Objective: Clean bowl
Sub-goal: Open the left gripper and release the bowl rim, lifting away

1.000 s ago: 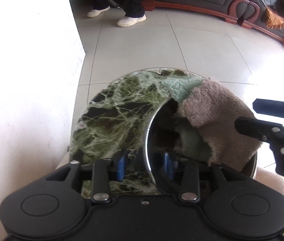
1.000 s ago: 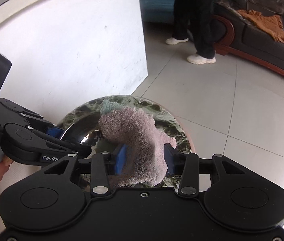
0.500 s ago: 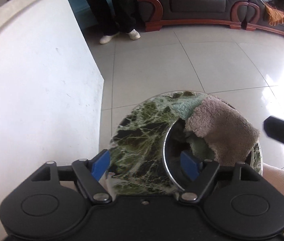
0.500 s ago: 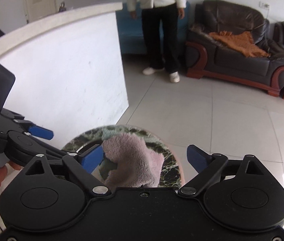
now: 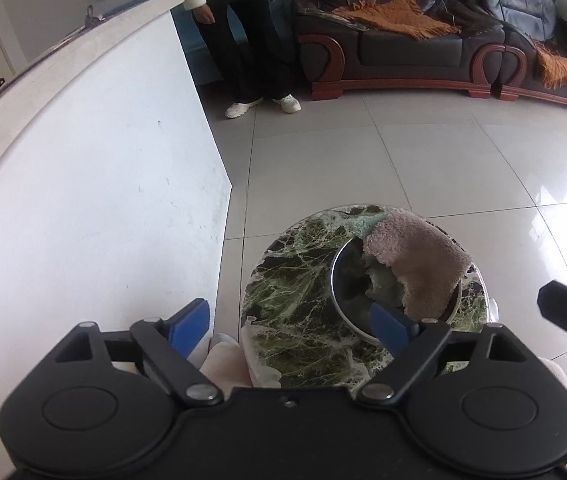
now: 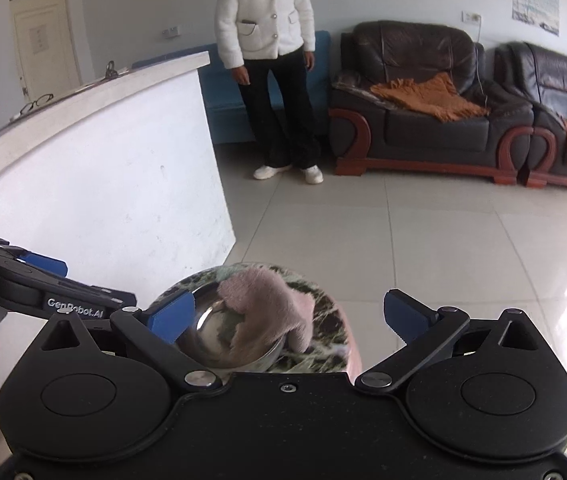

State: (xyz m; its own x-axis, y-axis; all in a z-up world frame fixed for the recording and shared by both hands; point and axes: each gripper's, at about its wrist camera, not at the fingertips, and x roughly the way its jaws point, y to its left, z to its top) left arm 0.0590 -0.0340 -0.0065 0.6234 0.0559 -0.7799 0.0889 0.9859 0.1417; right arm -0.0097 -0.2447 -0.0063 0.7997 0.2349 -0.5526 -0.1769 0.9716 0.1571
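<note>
Bowl (image 5: 393,286): on marble stool (image 5: 291,292), cloth (image 5: 419,264) draped over its far rim.
Bearing: I see it at one o'clock from left gripper (image 5: 289,322), eleven from right gripper (image 6: 289,316).
Jaws: both just spread wide, holding nothing.
Nearer: I can't tell.

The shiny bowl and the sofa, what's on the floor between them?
Nothing. In the left wrist view, only bare floor tiles lie between the bowl with its cloth and the sofa.

Both the left gripper (image 5: 289,326) and right gripper (image 6: 289,316) have just been opening, jaws spread wide, nothing between them.
</note>
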